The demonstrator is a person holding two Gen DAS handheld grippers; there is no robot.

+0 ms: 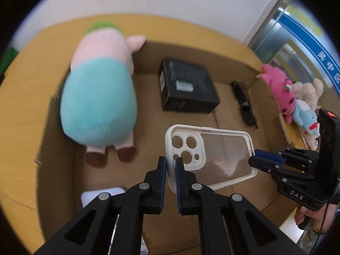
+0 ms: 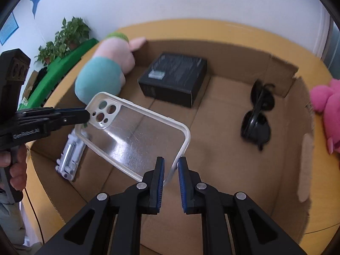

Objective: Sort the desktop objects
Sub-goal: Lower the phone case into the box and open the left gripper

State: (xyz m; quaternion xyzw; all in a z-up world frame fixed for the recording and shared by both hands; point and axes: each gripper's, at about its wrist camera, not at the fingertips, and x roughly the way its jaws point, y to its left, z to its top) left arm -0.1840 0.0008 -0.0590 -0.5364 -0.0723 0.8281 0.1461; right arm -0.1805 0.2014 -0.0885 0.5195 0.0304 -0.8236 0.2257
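Both grippers meet at the clear phone case (image 1: 214, 155) held above the cardboard box (image 2: 286, 97): left gripper (image 1: 170, 165) clamps its camera-cutout end, right gripper (image 2: 171, 167) brackets its opposite rim, jaws narrow, contact unclear. Below lie a pig plush (image 1: 99, 97), black box (image 1: 187, 87), sunglasses (image 2: 258, 119).

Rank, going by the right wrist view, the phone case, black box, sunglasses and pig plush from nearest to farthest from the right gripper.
1. phone case, its rim between the right gripper fingers.
2. sunglasses, right side of the carton.
3. black box, middle back.
4. pig plush, far left corner.
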